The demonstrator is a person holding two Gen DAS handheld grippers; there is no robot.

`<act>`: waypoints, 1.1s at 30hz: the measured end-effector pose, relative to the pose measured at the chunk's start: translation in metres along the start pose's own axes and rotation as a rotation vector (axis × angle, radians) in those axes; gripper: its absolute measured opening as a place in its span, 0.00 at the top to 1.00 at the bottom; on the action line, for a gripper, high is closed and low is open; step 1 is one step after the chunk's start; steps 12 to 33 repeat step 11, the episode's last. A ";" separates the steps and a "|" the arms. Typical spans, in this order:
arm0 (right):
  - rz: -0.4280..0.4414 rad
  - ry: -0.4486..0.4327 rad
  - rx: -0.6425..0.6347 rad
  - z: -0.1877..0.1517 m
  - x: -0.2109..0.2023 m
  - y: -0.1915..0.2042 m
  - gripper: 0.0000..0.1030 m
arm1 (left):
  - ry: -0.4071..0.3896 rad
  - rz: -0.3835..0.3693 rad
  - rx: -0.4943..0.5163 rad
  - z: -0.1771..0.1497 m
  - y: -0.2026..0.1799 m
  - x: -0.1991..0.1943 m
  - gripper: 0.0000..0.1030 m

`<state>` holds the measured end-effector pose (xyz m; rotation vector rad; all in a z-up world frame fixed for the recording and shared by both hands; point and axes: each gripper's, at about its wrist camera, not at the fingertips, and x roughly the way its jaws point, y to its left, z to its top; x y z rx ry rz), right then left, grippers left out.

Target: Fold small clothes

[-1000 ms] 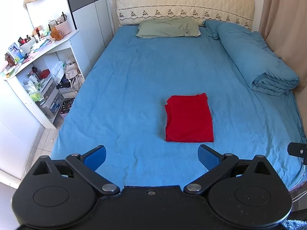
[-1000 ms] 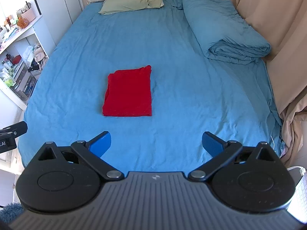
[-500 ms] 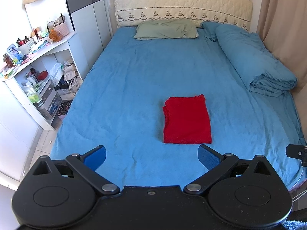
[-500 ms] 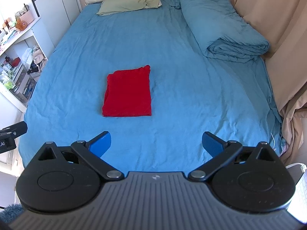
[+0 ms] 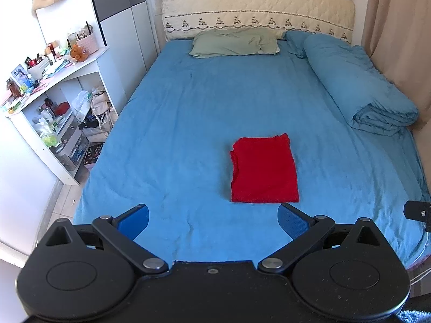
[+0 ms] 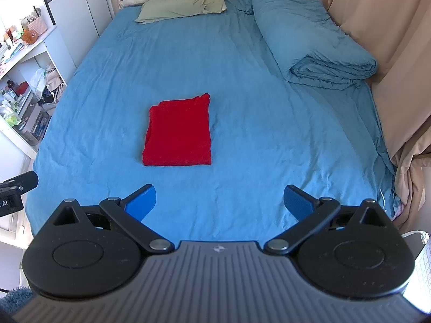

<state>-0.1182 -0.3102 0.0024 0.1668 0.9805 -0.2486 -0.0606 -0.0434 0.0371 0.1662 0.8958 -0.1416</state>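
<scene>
A red garment (image 5: 264,169) lies folded into a neat rectangle on the blue bed sheet (image 5: 188,123), near the bed's foot. It also shows in the right wrist view (image 6: 179,132). My left gripper (image 5: 212,222) is open and empty, held above the foot of the bed, short of the garment. My right gripper (image 6: 219,202) is open and empty too, held back from the garment and to its right. A part of the left gripper (image 6: 16,188) shows at the left edge of the right wrist view.
A rolled blue duvet (image 5: 358,86) lies along the bed's right side by a beige curtain (image 6: 377,40). A green pillow (image 5: 234,43) sits at the headboard. A cluttered white shelf unit (image 5: 51,102) stands left of the bed.
Both grippers have drawn back and up a little from the bed. The garment lies as before and both grippers stay open.
</scene>
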 end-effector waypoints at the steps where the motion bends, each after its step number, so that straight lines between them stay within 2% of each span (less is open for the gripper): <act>1: -0.001 0.000 0.000 0.000 0.000 0.000 0.00 | -0.001 0.002 0.000 0.000 0.001 0.000 0.00; 11: -0.013 -0.007 0.013 -0.003 -0.003 0.007 0.00 | -0.031 0.003 0.013 0.000 -0.001 -0.005 0.00; 33: -0.013 -0.007 0.013 -0.003 -0.003 0.007 0.00 | -0.031 0.003 0.013 0.000 -0.001 -0.005 0.00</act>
